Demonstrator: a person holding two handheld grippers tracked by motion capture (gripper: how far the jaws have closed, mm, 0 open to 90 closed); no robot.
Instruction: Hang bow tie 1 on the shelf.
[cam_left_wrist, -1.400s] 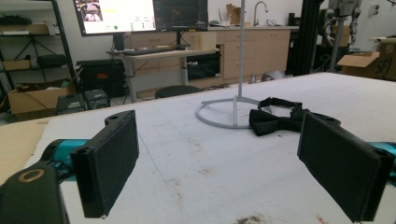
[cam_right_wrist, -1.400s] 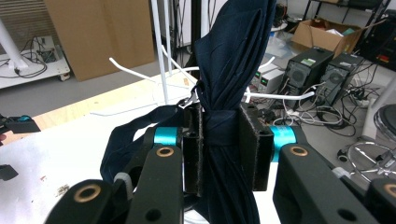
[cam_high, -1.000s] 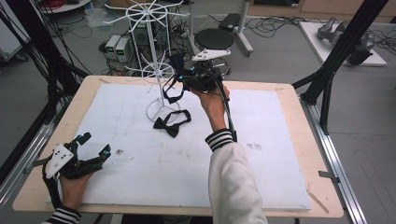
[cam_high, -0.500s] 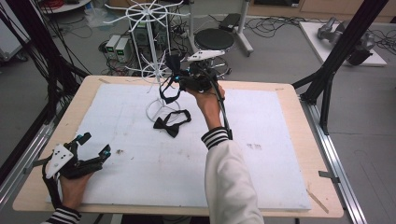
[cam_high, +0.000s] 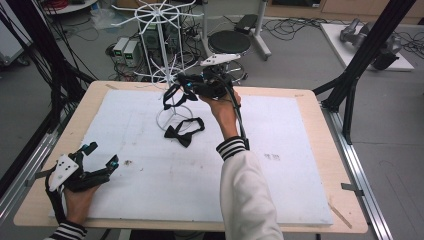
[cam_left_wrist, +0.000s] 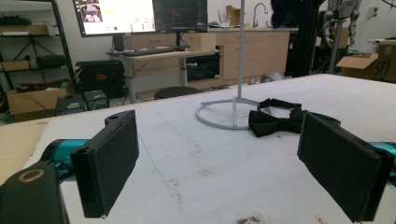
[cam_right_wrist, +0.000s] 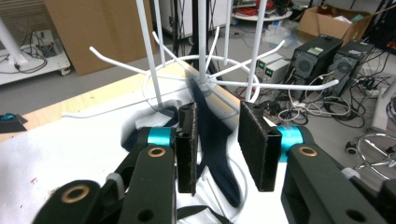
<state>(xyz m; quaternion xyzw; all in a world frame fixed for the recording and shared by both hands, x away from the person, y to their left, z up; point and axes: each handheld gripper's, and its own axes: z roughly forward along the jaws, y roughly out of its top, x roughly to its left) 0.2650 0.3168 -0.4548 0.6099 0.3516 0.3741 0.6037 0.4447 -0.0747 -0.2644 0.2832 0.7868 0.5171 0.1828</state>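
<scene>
the right gripper (cam_high: 186, 89) is hovering at the far edge of the table (cam_high: 310, 150), right up against the white wire rack (cam_high: 167, 65), and a dark bow tie strap (cam_high: 172, 96) is hanging from one of the rack's lower arms just in front of it. in the right gripper view the strap (cam_right_wrist: 212, 135) is dangling down between the two black pads, and the jaws have just been opening: there is a clear gap now, the left pad is sitting close beside the fabric and the right pad is standing off it, so nothing is being squeezed. the rack's spokes (cam_right_wrist: 261, 84) are fanning out just past the fingertips. a second bow tie (cam_high: 184, 132) is lying flat on the white mat (cam_high: 150, 175), just beside the ring-shaped foot of the rack (cam_high: 172, 119) and touching or nearly touching its rim. over at the near left corner the left gripper (cam_high: 102, 154) is resting low on the mat in the person's left hand (cam_high: 75, 192), well apart from the rack. in the left gripper view its jaws are standing wide apart with nothing between them, and they are looking across the mat at the bow tie (cam_left_wrist: 275, 120) lying beside the rack's foot (cam_left_wrist: 224, 112).
</scene>
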